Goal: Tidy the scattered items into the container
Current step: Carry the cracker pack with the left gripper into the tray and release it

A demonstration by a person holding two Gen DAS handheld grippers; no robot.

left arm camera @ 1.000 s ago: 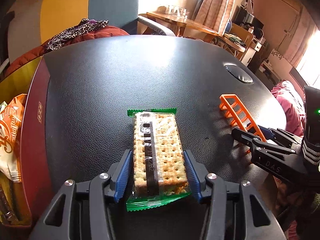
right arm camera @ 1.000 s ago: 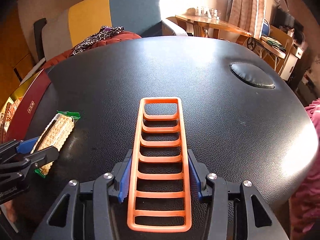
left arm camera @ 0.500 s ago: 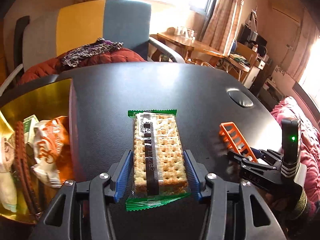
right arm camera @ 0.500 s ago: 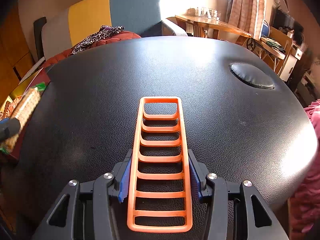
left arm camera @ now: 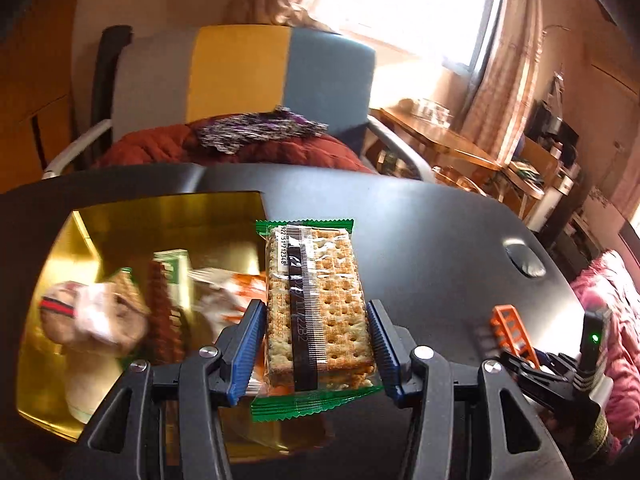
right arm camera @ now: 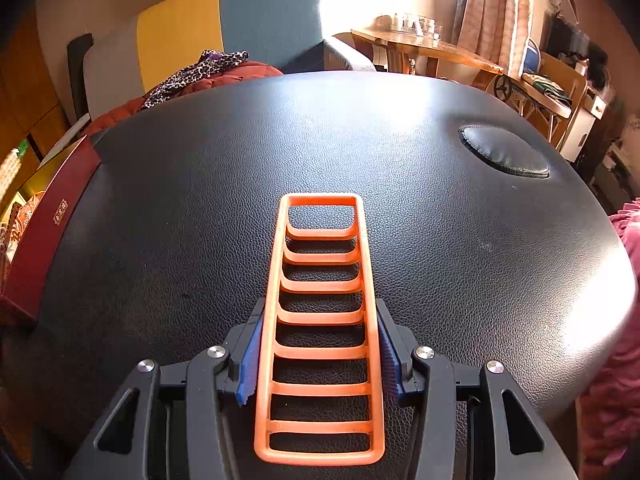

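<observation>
Left gripper (left arm camera: 316, 344) has lifted the cracker pack (left arm camera: 318, 312) off the table, now over the gold box's (left arm camera: 132, 216) right edge, clamped. Right gripper (right arm camera: 320, 354) clamps orange rack (right arm camera: 322, 320) on black table (right arm camera: 440, 240).

Printed digits are present on the cracker packet (left arm camera: 318, 312), on a white strip at the far end of its clear wrapper beside the green crimped edge. They run sideways and appear to read "922 51712348", with the leading characters uncertain. A black band runs the length of the same packet and carries pale characters, possibly "22B2" near the close end; the rest is too smeared to read. A small gold label with characters sits on the side wall of the dark red box (right arm camera: 48, 236); these are too small to make out. No other legible text found.
</observation>
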